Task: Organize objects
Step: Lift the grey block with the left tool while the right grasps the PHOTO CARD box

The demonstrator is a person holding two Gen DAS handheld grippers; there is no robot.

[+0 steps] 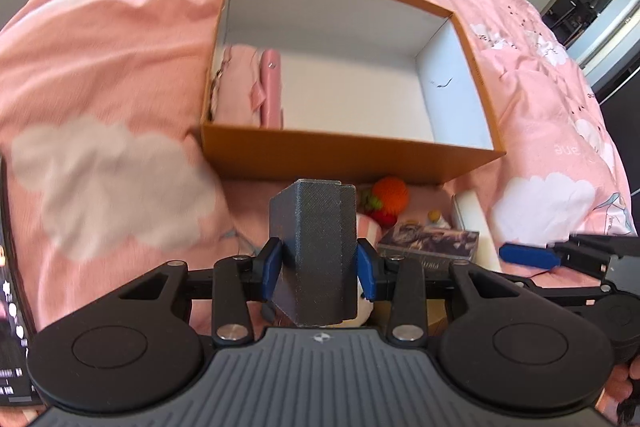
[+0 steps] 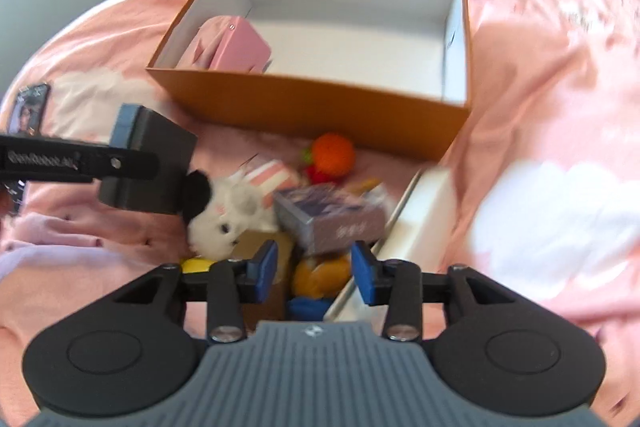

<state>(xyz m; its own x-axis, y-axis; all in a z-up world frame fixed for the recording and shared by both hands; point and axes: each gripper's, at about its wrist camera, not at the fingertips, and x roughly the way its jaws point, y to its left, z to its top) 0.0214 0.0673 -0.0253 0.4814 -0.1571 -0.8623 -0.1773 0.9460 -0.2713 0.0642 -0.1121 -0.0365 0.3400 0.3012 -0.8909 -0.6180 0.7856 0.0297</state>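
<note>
Grip: our left gripper (image 1: 318,269) is clamped on a dark grey case (image 1: 314,255), blue pads pressed to its two long sides; the case stands tall between them and looks top-heavy, so we judge it could pivot if the squeeze eases.

Other tool: our right gripper (image 2: 313,269) stands at a middling gap with nothing between its pads, hovering over the pile.

Destination: the orange box (image 1: 352,157) sits on the pink bedding (image 1: 120,39) just ahead of the case; a pink pouch (image 1: 272,87) already lies against its left inner wall, and the rest of the white floor is bare.

Clearance risk: the near wall of the box rises between the case and the floor inside; in our judgement, a low carry would knock the case's lower end on that rim and twist it out of the pads.

Surface risk: the box rests on soft bedding, so a bump could tip or slide it.

Pile: a plush rabbit (image 2: 228,215), an orange knitted fruit (image 2: 333,151), a purple card box (image 2: 332,223) and a white slab (image 2: 420,211) crowd the space just before the box, touching one another.

Collision risk: both tools work close over this pile; we think a swing of the right one could meet the left arm or scatter the small things.

Blur: edges are smeared, so finer contact we cannot tell.
</note>
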